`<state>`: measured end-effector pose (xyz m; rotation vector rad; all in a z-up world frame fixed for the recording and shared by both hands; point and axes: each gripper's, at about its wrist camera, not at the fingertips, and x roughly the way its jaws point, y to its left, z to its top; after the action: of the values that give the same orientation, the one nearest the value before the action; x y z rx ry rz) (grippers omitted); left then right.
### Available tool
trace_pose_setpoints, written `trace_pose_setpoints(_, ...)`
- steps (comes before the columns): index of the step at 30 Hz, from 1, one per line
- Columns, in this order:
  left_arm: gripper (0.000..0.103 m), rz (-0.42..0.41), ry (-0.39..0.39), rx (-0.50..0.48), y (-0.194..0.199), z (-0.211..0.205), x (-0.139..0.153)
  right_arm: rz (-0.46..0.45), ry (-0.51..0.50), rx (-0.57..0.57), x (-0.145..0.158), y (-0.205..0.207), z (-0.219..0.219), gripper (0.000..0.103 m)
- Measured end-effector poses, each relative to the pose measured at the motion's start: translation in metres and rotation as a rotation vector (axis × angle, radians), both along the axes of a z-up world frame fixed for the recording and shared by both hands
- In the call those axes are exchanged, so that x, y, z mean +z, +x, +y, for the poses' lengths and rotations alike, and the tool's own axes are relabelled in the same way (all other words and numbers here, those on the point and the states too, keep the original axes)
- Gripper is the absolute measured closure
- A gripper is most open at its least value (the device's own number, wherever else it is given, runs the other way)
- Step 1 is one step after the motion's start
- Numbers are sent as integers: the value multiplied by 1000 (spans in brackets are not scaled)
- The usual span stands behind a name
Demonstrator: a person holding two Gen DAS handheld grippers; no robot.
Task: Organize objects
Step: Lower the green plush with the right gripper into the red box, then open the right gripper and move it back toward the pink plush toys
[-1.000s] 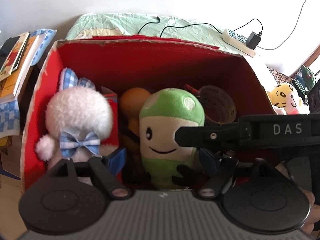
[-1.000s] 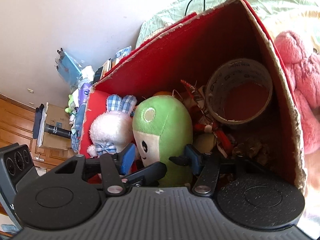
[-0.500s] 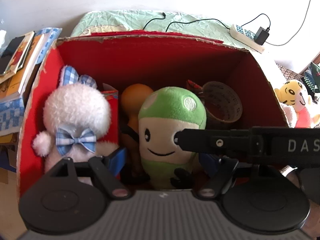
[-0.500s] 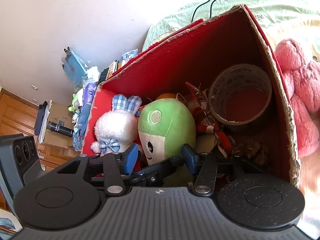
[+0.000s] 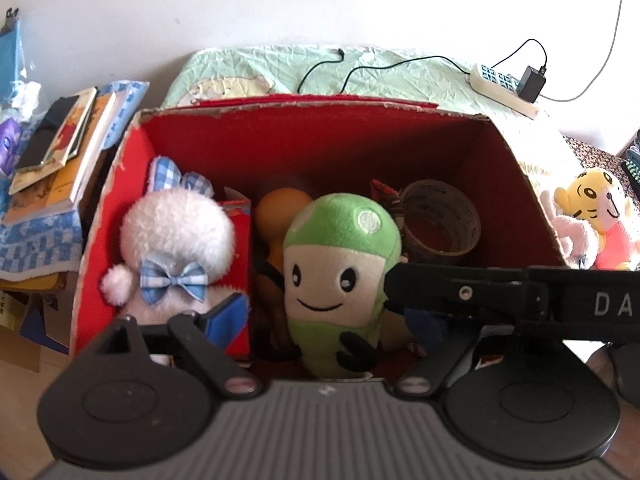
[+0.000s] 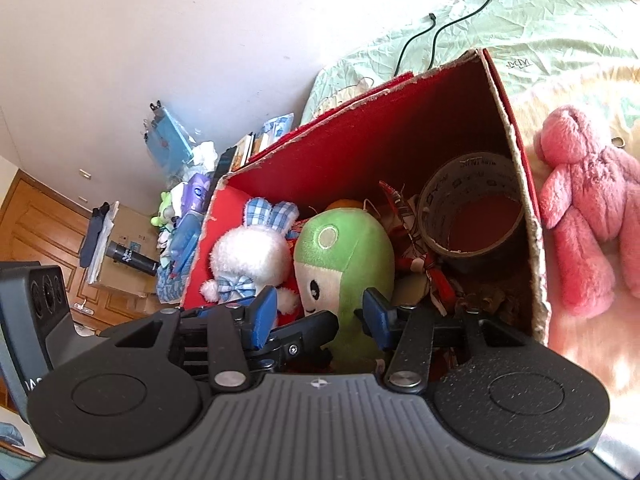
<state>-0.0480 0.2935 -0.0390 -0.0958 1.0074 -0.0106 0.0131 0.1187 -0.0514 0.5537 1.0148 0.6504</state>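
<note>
A red cardboard box [image 5: 320,148] [image 6: 360,140] stands open on a bed. Inside it are a white bunny plush [image 5: 176,232] [image 6: 248,256] with a blue bow, a green-capped smiling plush [image 5: 340,248] [image 6: 344,252], an orange toy [image 5: 280,208] and a tape roll [image 5: 440,220] [image 6: 472,208]. My left gripper [image 5: 326,318] is open at the box's near side, its blue pads wide on either side of the green plush. My right gripper [image 6: 320,316] is open too, with the plush seen between its pads. The right gripper's black body [image 5: 520,296] crosses the left wrist view.
A pink plush [image 6: 588,216] lies on the bed right of the box, and a yellow tiger plush [image 5: 596,200] sits beyond it. A power strip [image 5: 504,88] with cables lies behind the box. Stacked books [image 5: 60,148] and clutter stand to the left.
Both grippers have drawn back and up from the box, which looks smaller and more distant now. The green plush stays upright in the box. The finger gaps look unchanged.
</note>
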Motion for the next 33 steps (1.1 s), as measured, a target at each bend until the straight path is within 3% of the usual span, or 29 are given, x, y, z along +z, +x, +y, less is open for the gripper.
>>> trace_pose_setpoints(9,12,-56,37,41,-28,-16,22,-41,70,35,11,-15,-19,51)
trace_pose_setpoints(18,9,-97,41,116,-71,-20,38,-109,147,166,25,-40,-27,51)
trace_pose_setpoints(25,9,-64,27,132,-95,-40,25,-77,134,236,18,-52,-36,51)
trace_pose_setpoints(33,9,23,-3,45,-92,-95,-8,-13,90,224,-4,-64,-75,51)
